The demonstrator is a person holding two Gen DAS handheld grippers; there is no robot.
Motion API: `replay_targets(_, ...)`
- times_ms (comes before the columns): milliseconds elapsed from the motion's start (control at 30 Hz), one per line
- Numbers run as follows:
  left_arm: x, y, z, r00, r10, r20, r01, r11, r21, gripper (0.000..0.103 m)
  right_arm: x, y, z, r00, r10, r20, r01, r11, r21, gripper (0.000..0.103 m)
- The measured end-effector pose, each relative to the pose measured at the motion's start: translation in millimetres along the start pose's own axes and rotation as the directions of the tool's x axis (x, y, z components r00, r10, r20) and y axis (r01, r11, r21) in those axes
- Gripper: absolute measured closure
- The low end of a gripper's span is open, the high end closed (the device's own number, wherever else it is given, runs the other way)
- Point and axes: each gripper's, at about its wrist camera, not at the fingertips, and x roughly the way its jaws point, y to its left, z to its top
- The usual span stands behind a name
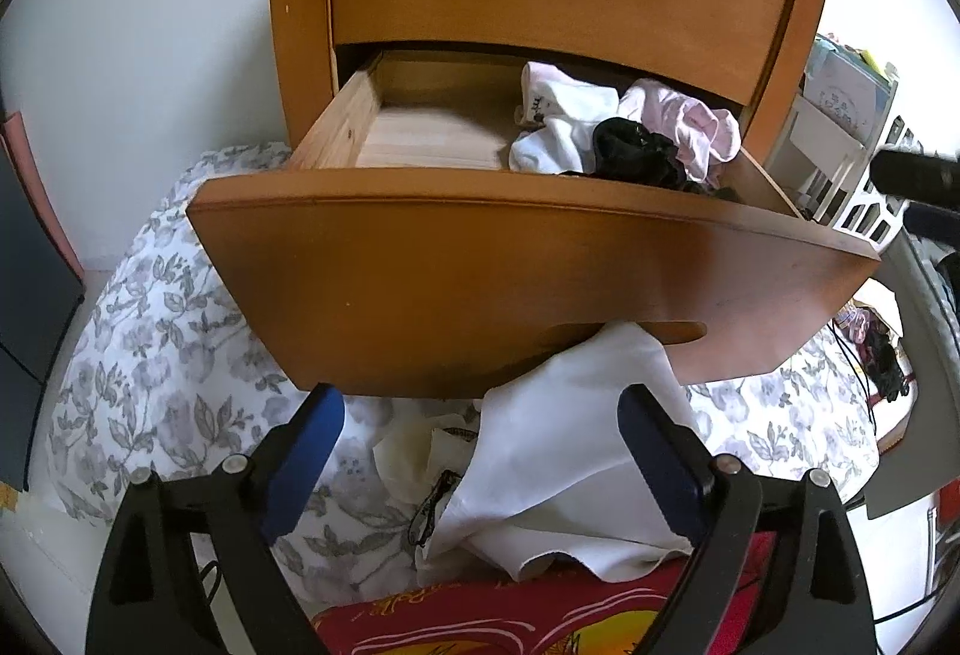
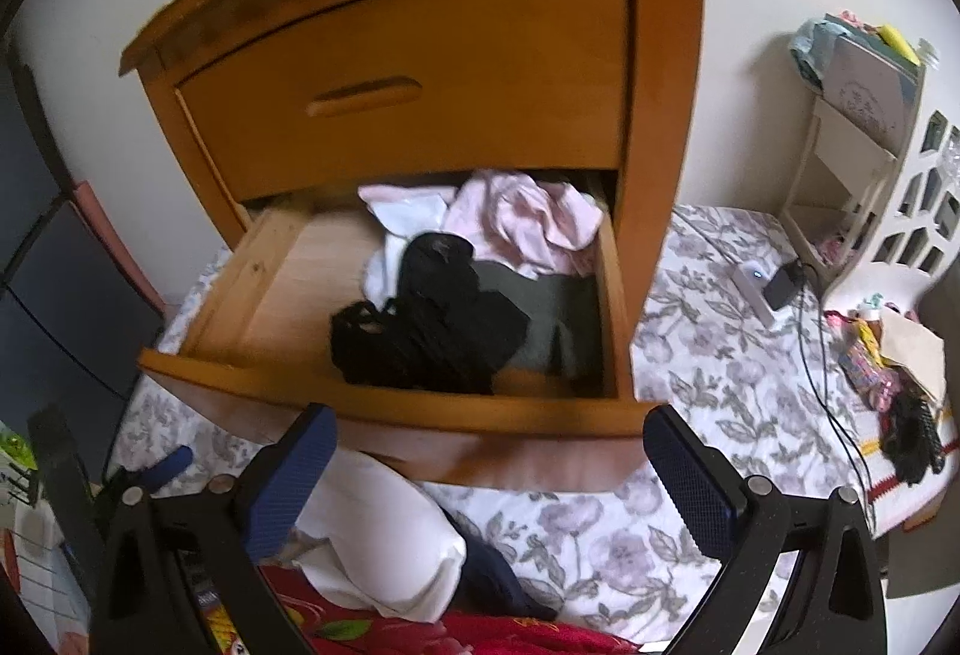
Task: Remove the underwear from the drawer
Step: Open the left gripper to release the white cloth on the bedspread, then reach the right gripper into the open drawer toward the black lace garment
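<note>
Left claw [image 1: 480, 451] wide open, white cloth [image 1: 564, 451] between.

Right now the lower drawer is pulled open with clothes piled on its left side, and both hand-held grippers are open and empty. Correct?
One detail is wrong: the clothes are piled on the right side of the lower drawer, as the right wrist view shows; its left side is bare wood. The left hand-held gripper and right hand-held gripper are indeed open and empty.
</note>
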Motion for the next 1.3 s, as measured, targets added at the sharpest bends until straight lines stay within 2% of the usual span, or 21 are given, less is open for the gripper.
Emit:
replay_targets(267, -5.6, 4.0, 0.7, 1.0, -0.016, 0.021, 0.016, 1.0, -0.019, 0.01, 2.8, 5.4, 23.4, 1.0, 0.008, 0.02, -0.008, 1.0, -0.028, 0.0)
replay_targets(333, -8.1, 4.8, 1.4, 0.999, -0.018, 0.032, 0.019, 1.0, -0.022, 0.006, 3.2, 5.2, 30.6, 1.0, 0.015, 0.023, -0.014, 0.999, -0.031, 0.0)
replay_targets(367, -9.7, 5.1, 2.3, 0.999, -0.018, 0.041, 0.019, 1.0, -0.023, 0.003, 3.4, 5.0, 34.0, 1.0, 0.018, 0.025, -0.017, 0.999, -0.032, 0.0)
replay_targets(533, -18.3, 6.8, 6.4, 0.995, -0.016, 0.096, 0.019, 0.999, -0.028, 0.003, 5.1, 5.2, 55.1, 0.999, 0.028, 0.033, -0.026, 0.999, -0.045, 0.0)
replay_targets(733, -13.3, 7.4, 6.2, 0.996, -0.031, 0.085, 0.034, 0.999, -0.034, 0.003, 15.9, 13.4, 78.4, 0.999, 0.033, 0.024, -0.031, 0.997, -0.068, 0.0)
replay_targets(900, -6.2, 4.3, 4.6, 0.998, -0.023, 0.057, 0.024, 0.999, -0.025, 0.003, 42.6, 19.5, 90.8, 0.993, 0.101, -0.056, -0.104, 0.993, -0.058, 0.0)
replay_targets(1100, 2.3, 3.6, 3.3, 1.0, -0.019, 0.022, 0.019, 1.0, -0.018, 0.003, 83.4, 26.7, 91.3, 0.983, 0.069, -0.172, -0.08, 0.995, -0.058, 0.0)
replay_targets(1200, 7.8, 1.3, 2.9, 1.0, -0.017, -0.005, 0.017, 1.0, -0.007, 0.003, 106.0, 32.2, 88.6, 0.968, 0.075, -0.239, -0.093, 0.994, -0.066, 0.0)
replay_targets(1300, 9.0, -0.2, 2.1, 1.0, -0.016, -0.009, 0.016, 1.0, 0.0, 0.003, 132.6, 35.1, 83.3, 0.938, 0.098, -0.331, -0.117, 0.992, -0.038, 0.0)
